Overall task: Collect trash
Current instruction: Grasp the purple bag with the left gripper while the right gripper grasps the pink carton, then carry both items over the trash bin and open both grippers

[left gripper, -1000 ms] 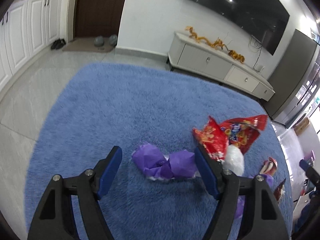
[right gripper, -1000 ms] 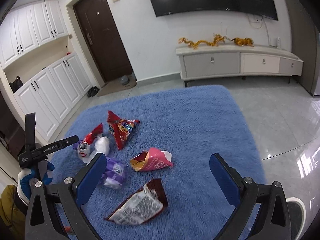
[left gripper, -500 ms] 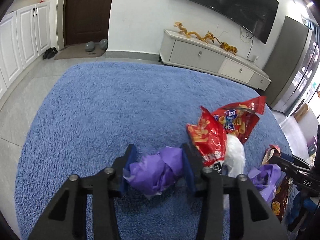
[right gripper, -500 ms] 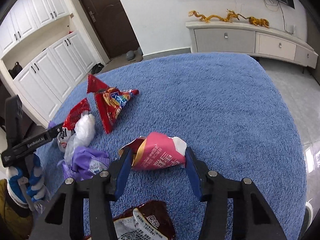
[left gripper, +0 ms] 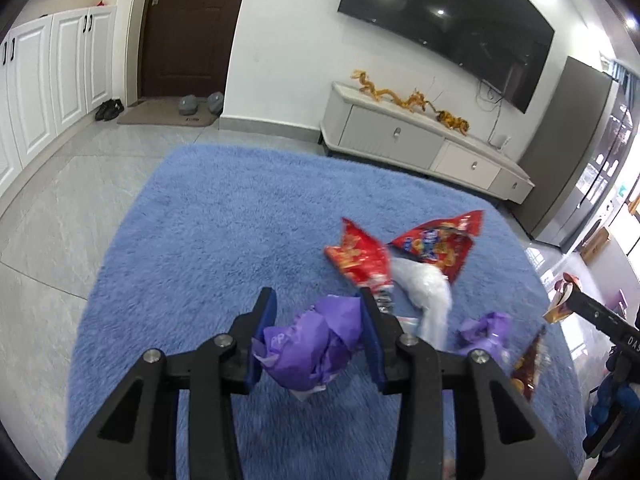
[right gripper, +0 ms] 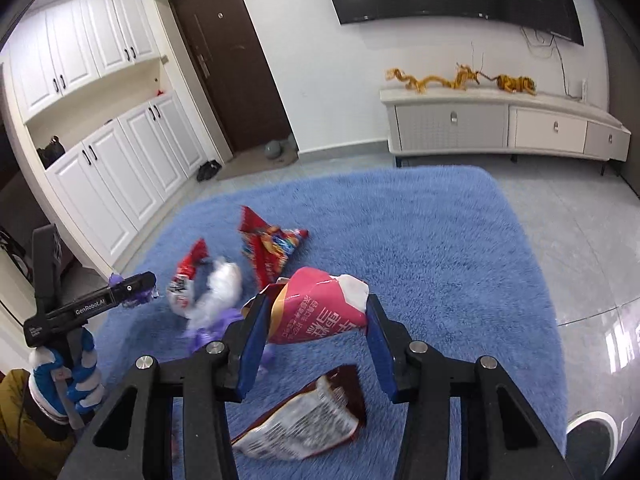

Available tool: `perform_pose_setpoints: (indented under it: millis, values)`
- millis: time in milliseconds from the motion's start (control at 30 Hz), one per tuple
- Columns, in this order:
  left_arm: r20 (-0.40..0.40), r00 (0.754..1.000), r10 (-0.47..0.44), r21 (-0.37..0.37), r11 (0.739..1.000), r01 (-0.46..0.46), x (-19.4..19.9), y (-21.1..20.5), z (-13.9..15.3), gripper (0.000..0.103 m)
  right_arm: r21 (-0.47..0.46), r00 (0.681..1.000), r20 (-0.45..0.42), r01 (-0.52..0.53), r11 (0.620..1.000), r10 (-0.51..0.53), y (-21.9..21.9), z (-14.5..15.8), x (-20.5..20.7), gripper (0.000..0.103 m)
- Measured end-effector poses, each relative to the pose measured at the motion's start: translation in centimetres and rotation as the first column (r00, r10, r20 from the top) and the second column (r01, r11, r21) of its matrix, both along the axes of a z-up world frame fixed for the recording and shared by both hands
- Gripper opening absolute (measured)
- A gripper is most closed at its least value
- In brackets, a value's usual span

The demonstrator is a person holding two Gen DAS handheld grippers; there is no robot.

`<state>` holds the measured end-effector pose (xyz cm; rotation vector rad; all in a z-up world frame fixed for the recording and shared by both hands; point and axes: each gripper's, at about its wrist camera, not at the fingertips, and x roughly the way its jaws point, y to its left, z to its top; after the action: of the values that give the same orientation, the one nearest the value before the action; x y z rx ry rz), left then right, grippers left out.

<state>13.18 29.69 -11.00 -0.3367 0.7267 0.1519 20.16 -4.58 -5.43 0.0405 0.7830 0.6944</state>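
My left gripper [left gripper: 316, 300] is shut on a crumpled purple wrapper [left gripper: 312, 344], held just above the blue rug [left gripper: 200, 240]. In the right wrist view my right gripper [right gripper: 316, 304] has its jaws closing, and the pads press on a pink snack packet [right gripper: 320, 312] lifted off the rug. On the rug lie two red snack bags [left gripper: 358, 256] [left gripper: 436, 246], a white plastic wad [left gripper: 424, 292], a second purple wrapper [left gripper: 486, 332] and a dark packet with a white label [right gripper: 308, 420]. A gloved hand [right gripper: 64, 376] holds the left gripper at the left edge.
A low white TV cabinet [left gripper: 400, 140] with gold dragon figures stands against the far wall under a black screen. White cupboards [right gripper: 120, 184], a dark door [right gripper: 232, 68], shoes [left gripper: 108, 109] and a doormat lie to the left. Grey tile floor [right gripper: 580, 232] surrounds the rug.
Both grippers went from wide open to closed, the left on the purple wrapper, the right on the pink packet. Both have since risen off the rug with their loads.
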Motion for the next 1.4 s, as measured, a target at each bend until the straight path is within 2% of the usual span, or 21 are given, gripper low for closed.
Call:
perform_pose_setpoints:
  millis: [267,500,700,867,967,1067,1267,1400]
  values:
    - [0.086,0.996,-0.038,0.053,0.998,0.034,-4.7,-2.6,4.9,0.038,0.064,0.996,0.075,0.042,0.997,-0.047,-3.3,4.3,-4.6,0.044]
    - [0.155,0.983,-0.100,0.107,0.991,0.084,-7.6,-6.7,9.2,0.038,0.116,0.981,0.141,0.118,0.986,-0.134,-9.4,7.4,-8.2,0.044]
    - [0.176,0.968,-0.182,0.136,0.978,0.159,-7.7,-11.7,11.5,0.038,0.139,0.952,0.183,0.222,0.965,-0.245,-15.9,8.4,-10.7,0.044]
    - [0.160,0.943,-0.293,0.161,0.950,0.268,-5.9,-18.8,12.7,0.038,0.136,0.919,0.191,0.324,0.936,-0.346,-21.6,8.0,-11.2,0.044]
    - [0.138,0.915,-0.379,0.172,0.919,0.354,-4.3,-24.3,13.2,0.039,0.127,0.895,0.178,0.391,0.912,-0.409,-25.3,6.8,-11.1,0.044]
    - [0.111,0.872,-0.476,0.175,0.874,0.454,-2.4,-30.8,12.9,0.039,0.119,0.869,0.138,0.461,0.879,-0.475,-29.0,4.8,-10.6,0.044]
    - [0.035,0.767,-0.640,0.136,0.764,0.631,1.6,-44.4,10.6,0.041,0.088,0.821,0.040,0.564,0.821,-0.569,-34.8,0.0,-10.5,0.044]
    - [-0.009,0.710,-0.704,0.094,0.706,0.702,3.3,-51.0,8.8,0.042,0.054,0.787,-0.038,0.617,0.785,-0.616,-37.8,-3.5,-9.9,0.044]
